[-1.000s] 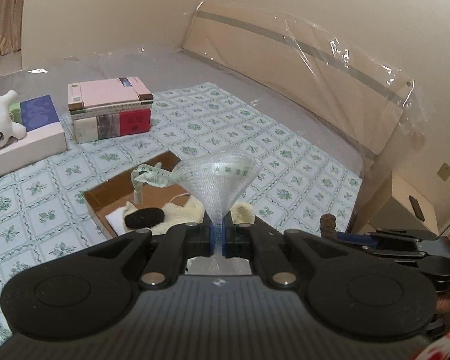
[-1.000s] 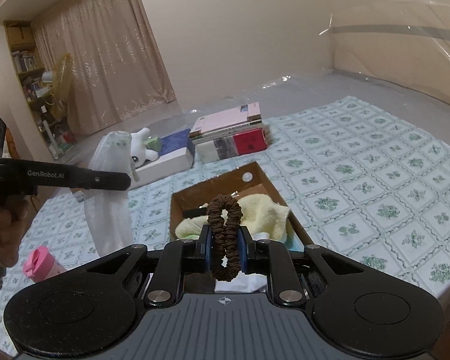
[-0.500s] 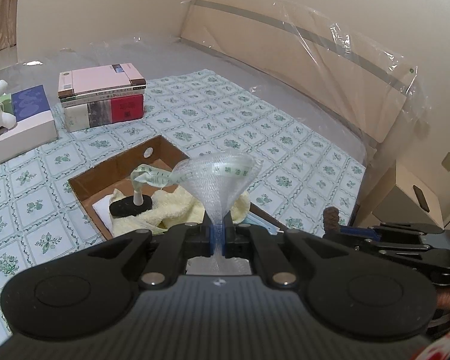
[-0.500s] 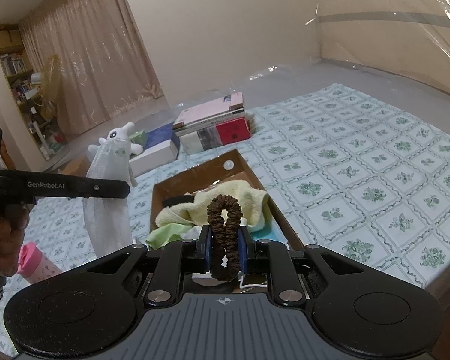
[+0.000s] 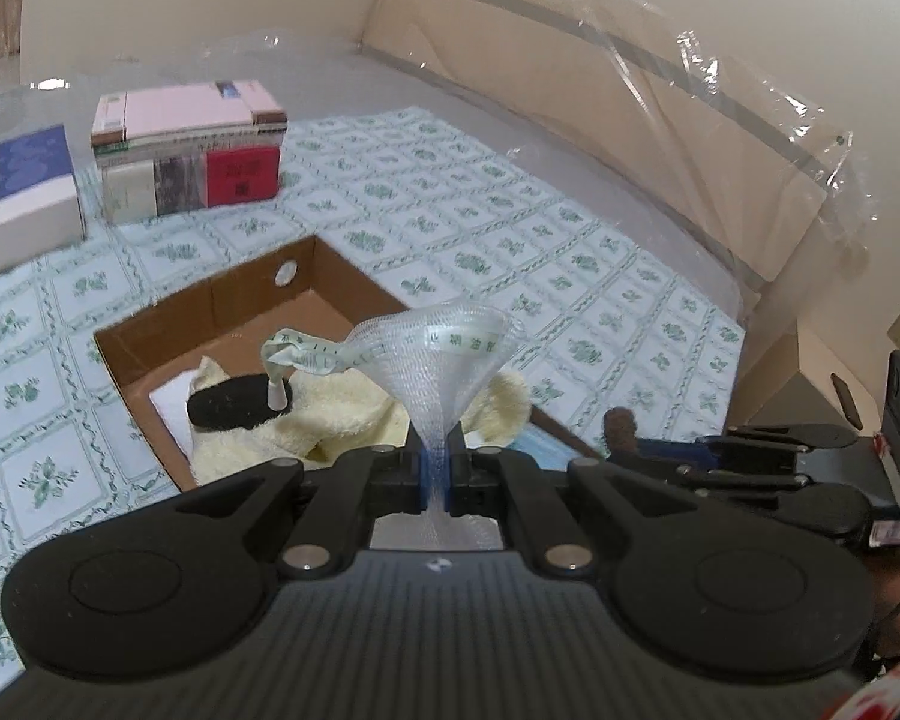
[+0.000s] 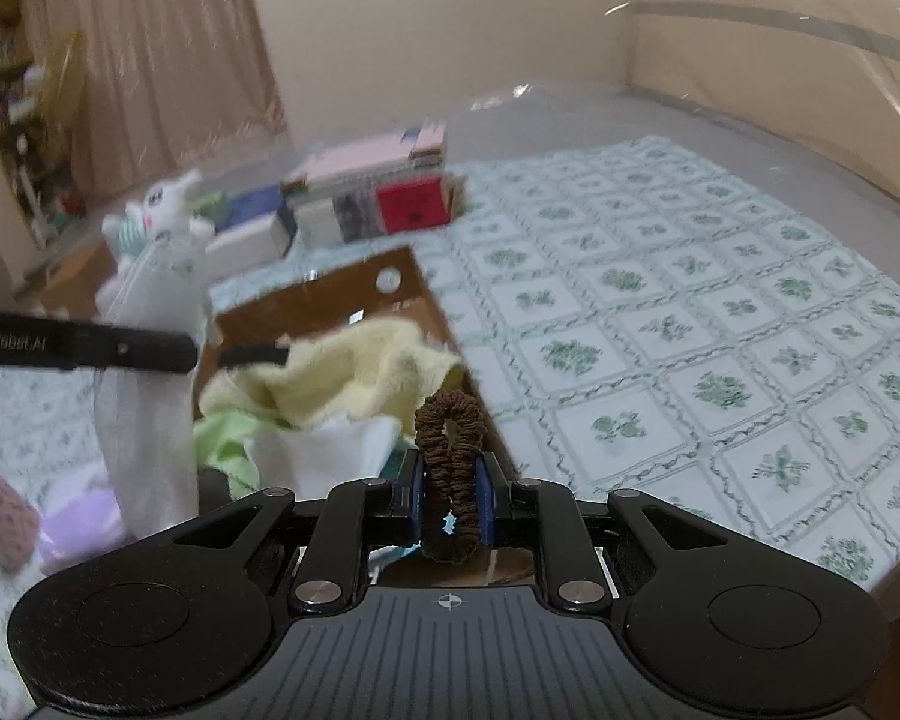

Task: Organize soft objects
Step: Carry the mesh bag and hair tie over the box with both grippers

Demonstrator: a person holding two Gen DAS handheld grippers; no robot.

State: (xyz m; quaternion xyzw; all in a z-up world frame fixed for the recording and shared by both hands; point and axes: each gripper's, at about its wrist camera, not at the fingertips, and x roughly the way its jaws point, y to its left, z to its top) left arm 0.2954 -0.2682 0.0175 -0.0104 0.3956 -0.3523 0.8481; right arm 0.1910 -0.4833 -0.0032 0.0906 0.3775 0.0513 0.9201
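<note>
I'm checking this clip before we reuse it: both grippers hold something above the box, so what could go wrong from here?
The thin white mesh bag flares loosely from the left gripper; it may snag on its pads at release. The brown fabric scrunchie in the right gripper hangs near the brown cardboard box's edge and could fall outside, or roll off the heaped yellow towel.

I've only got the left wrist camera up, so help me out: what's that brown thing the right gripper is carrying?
Observer: A brown scrunchie, pinched upright between the right gripper's pads.
Operator: How far down does my mesh bag hang?
Observer: The mesh bag droops well below the left gripper, like a long white sleeve.
Operator: Anything in the cardboard box besides the yellow towel?
Observer: In the cardboard box, a light green cloth and a white cloth lie against the yellow towel's near side.
</note>
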